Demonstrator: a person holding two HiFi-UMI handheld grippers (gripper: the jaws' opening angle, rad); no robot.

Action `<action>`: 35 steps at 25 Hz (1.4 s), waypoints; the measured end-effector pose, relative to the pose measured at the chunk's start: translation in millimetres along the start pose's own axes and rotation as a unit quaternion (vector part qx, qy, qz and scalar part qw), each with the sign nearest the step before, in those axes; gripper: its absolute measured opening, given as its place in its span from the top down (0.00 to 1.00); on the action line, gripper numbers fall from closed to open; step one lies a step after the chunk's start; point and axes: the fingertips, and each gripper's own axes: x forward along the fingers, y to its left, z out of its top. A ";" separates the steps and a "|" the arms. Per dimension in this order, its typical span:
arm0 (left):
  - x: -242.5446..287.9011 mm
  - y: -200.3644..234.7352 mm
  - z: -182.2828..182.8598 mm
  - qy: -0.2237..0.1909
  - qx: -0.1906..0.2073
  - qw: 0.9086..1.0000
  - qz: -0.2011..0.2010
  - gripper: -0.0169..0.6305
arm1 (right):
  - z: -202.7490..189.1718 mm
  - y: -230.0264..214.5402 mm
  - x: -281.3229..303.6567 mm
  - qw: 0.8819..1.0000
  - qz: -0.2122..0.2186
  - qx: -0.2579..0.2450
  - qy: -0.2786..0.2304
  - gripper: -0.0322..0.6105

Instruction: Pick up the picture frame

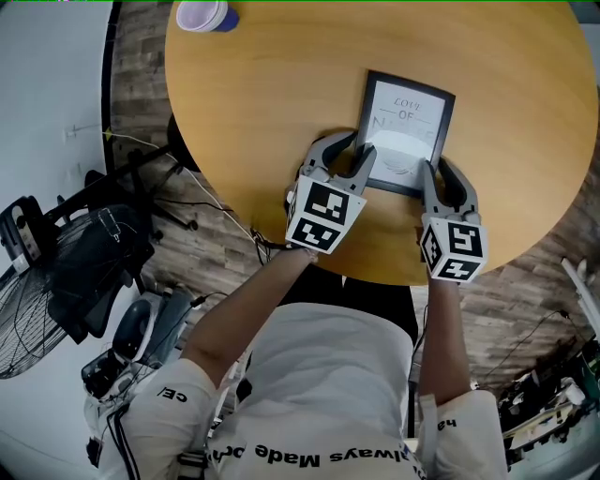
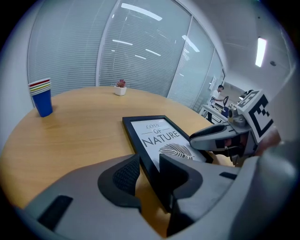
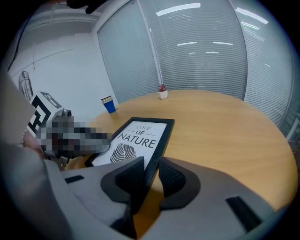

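Observation:
A black picture frame (image 1: 405, 132) with a "Love of Nature" leaf print lies on the round wooden table (image 1: 281, 103). My left gripper (image 1: 348, 157) sits at the frame's near left corner. Its jaws straddle the black rim (image 2: 140, 147), one pad outside and one over the print, both pressed against it. My right gripper (image 1: 441, 174) holds the near right corner the same way, with the rim (image 3: 157, 152) pinched between its pads. In the left gripper view the right gripper (image 2: 213, 137) shows across the print. The frame's near edge is hidden under the fingers.
A stack of paper cups (image 1: 205, 15) stands at the table's far left edge, with a blue one (image 2: 43, 101) at the bottom. A small potted plant (image 2: 121, 87) sits at the far rim. Beside the table, on the floor to the left, are a fan (image 1: 37, 300) and cables.

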 end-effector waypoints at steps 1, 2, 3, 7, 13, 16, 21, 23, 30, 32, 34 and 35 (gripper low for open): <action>-0.3 0.5 0.2 0.000 -0.004 1.000 0.000 0.76 | 0.4 0.2 -0.3 1.000 -0.001 0.000 0.001 0.78; -0.5 1.0 0.4 -0.001 -0.006 1.000 0.000 0.76 | 1.0 0.3 -0.6 1.000 -0.002 0.000 0.002 0.78; -0.4 1.3 0.7 -0.001 -0.008 1.000 0.001 0.76 | 1.7 0.2 -1.0 1.000 -0.003 -0.001 0.001 0.78; -4.7 1.4 2.5 -0.004 -0.005 1.000 0.009 0.76 | 4.6 3.4 -6.6 1.000 -0.007 -0.004 -0.003 0.79; -11.8 3.6 10.3 -0.013 -0.005 1.000 0.019 0.79 | 11.0 7.1 -13.9 1.000 -0.012 -0.003 -0.011 0.79; -15.0 3.0 15.1 -0.016 -0.005 1.000 0.021 0.80 | 15.8 6.8 -17.4 1.000 -0.016 -0.004 -0.015 0.79; -21.0 3.9 20.8 -0.025 -0.003 0.999 0.027 0.80 | 21.8 9.2 -20.9 0.999 -0.021 -0.004 -0.024 0.79; -26.6 4.2 26.1 -0.031 -0.001 0.999 0.028 0.81 | 26.9 12.1 -25.4 0.999 -0.024 -0.005 -0.029 0.79; -45.3 3.4 40.1 -0.048 0.008 0.998 0.027 0.82 | 37.7 21.8 -39.5 0.999 -0.033 -0.006 -0.043 0.79; -50.3 3.0 43.9 -0.053 0.009 0.998 0.028 0.82 | 41.6 23.8 -43.1 0.998 -0.034 -0.007 -0.048 0.79; -54.2 1.9 47.5 -0.058 0.010 0.998 0.029 0.82 | 45.0 24.6 -46.7 0.998 -0.034 -0.008 -0.052 0.79; -56.0 1.1 49.2 -0.059 0.010 0.998 0.029 0.82 | 46.6 24.9 -48.6 0.998 -0.035 -0.008 -0.054 0.79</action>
